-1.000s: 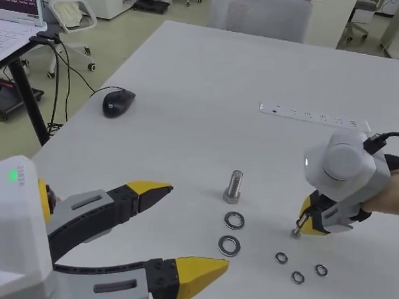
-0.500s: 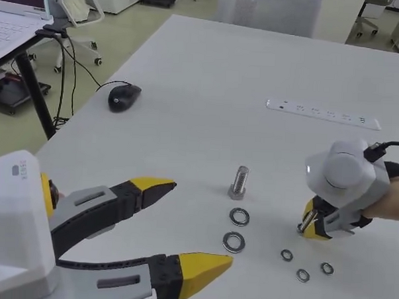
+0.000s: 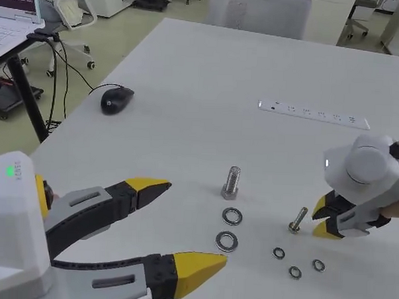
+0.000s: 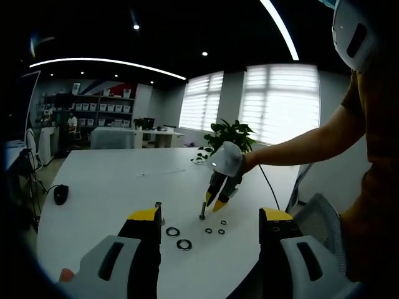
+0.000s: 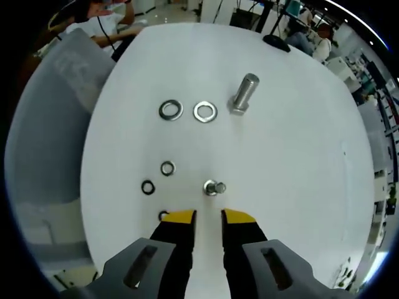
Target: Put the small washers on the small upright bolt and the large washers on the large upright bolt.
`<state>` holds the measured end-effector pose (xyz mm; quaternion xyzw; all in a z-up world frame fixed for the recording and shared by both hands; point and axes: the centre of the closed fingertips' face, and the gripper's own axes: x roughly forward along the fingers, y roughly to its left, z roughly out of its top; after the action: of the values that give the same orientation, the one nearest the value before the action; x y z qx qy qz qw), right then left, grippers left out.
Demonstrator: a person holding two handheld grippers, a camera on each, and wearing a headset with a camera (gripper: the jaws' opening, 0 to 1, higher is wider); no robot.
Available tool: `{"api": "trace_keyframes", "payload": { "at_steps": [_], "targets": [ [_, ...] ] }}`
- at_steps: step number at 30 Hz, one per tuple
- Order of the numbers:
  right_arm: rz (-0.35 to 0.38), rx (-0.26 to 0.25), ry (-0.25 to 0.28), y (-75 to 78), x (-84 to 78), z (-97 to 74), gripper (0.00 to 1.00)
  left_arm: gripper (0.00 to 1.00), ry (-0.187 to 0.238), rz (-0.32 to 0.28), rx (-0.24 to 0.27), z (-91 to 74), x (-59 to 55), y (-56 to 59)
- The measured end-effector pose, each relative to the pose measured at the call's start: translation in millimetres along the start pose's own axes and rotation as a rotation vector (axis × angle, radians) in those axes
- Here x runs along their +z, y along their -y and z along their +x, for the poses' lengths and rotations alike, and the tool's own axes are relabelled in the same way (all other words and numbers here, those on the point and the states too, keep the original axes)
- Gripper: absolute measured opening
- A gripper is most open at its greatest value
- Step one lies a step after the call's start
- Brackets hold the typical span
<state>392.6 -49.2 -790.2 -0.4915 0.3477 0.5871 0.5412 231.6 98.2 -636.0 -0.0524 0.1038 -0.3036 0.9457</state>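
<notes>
Two large washers (image 3: 232, 216) flat on the worktop (image 3: 208, 97), just in front of the large bolt (image 3: 231, 183) upright on its head. Three small washers (image 3: 295, 272) clustered to the right, near the small bolt (image 3: 298, 220), head down, seemingly tilted in the head view. Right hand-held gripper (image 3: 317, 219) just beside that bolt, jaws slightly apart, empty. Left hand-held gripper (image 3: 196, 222) over the near side, jaws wide apart, empty.

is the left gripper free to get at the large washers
Probably yes: the left gripper is open and empty, and the large washers lie flat on bare table ahead of its jaws, nothing between.
</notes>
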Motion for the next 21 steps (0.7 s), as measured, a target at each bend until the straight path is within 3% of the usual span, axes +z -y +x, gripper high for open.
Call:
{"api": "trace_keyframes", "payload": {
  "at_steps": [8,14,21],
  "targets": [
    [0.039,0.018,0.01,-23.5,-10.8,-4.7,0.16,0.63,0.006,0.017,-0.006,-3.6,4.6,6.1],
    [0.062,0.041,-0.001,-39.6,-24.2,0.9,0.16,0.63,0.006,0.025,-0.015,-4.6,5.3,11.5],
    [0.068,0.061,-0.005,-49.9,-27.4,9.2,0.16,0.63,0.008,0.026,-0.019,-6.5,6.3,16.7]
  ]
}}
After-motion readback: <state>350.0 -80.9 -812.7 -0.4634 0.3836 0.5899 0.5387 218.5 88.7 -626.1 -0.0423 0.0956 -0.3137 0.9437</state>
